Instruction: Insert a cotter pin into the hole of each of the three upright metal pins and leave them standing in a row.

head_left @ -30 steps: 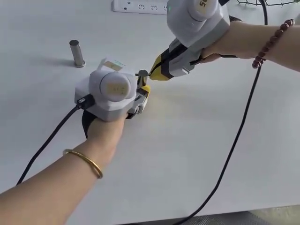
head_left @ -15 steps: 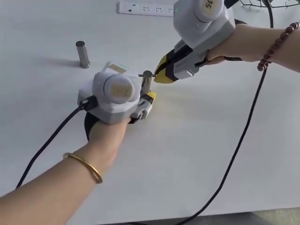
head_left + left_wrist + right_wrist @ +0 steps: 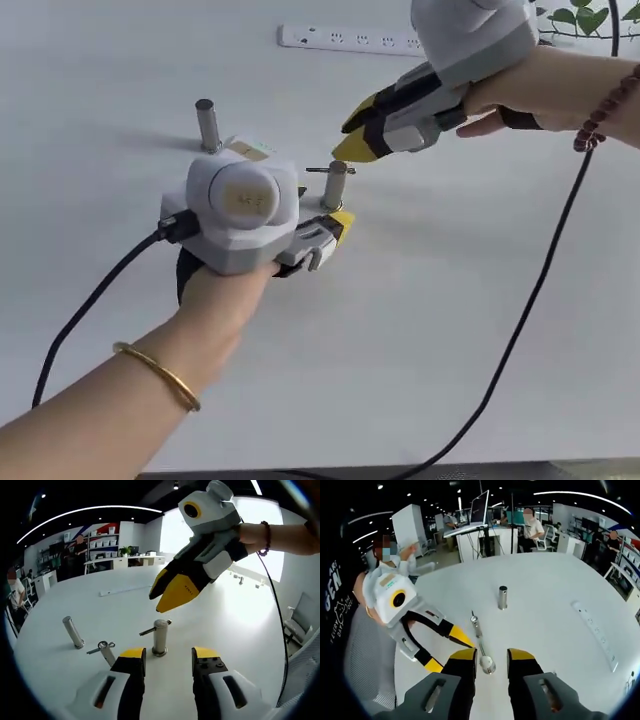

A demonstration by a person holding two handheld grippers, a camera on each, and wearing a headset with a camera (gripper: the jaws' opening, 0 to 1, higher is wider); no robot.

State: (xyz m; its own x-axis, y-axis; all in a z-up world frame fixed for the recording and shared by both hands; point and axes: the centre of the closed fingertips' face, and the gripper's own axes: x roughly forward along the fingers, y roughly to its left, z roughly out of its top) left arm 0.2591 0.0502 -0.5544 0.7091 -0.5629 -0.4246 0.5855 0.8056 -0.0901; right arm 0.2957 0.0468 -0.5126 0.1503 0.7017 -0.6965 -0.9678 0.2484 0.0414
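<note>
- On the white table (image 3: 420, 330) stand three upright metal pins: the bare pin (image 3: 73, 631), the middle pin (image 3: 106, 654) and the nearest pin (image 3: 160, 637).
- Two cotter pins are in place: the near cotter pin (image 3: 154, 628) runs through the nearest pin's top, and the second cotter pin (image 3: 100, 647) through the middle pin's.
- The left gripper (image 3: 168, 654) is spread. The nearest pin stands just in front of its jaws, untouched.
- The right gripper (image 3: 352, 135) hangs close above that pin, jaws parted and empty.
- In the head view the left gripper's body hides the middle pin.
- A power strip (image 3: 345, 40) lies beyond, black cables (image 3: 520, 300) cross the table, and an open office with desks and people lies behind.
</note>
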